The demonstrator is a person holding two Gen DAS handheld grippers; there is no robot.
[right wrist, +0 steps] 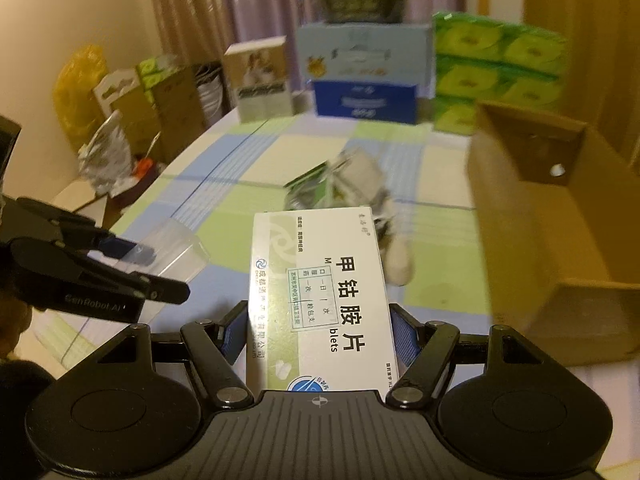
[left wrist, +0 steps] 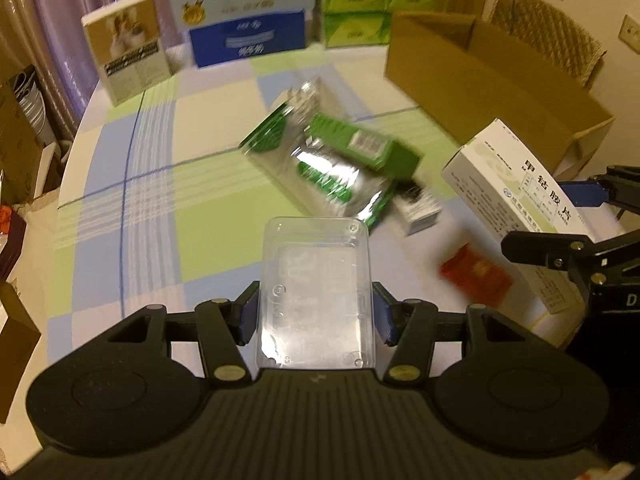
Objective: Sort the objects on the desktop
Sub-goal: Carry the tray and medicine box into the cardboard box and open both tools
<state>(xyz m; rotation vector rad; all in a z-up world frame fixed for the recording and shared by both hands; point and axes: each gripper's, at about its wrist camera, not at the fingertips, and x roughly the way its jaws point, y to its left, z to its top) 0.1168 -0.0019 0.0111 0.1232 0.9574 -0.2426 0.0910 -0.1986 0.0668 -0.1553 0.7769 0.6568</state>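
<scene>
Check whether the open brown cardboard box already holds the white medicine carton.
No, the white medicine carton sits clamped in the right hand-held gripper.

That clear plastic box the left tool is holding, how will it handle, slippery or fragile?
The clear plastic box looks thin-walled and empty, so probably light and somewhat flexible under squeeze. Its glossy sides may slip between the left tool pads. It seems unlikely to roll, being flat-sided.

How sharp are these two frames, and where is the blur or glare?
Left wrist view: the clear plastic box in the left tongs is sharp; the foil packets and red packet smear. Right wrist view: the white medicine box is crisp; the cardboard box and background blur. Both: warm, dim, fisheye-curved.
</scene>
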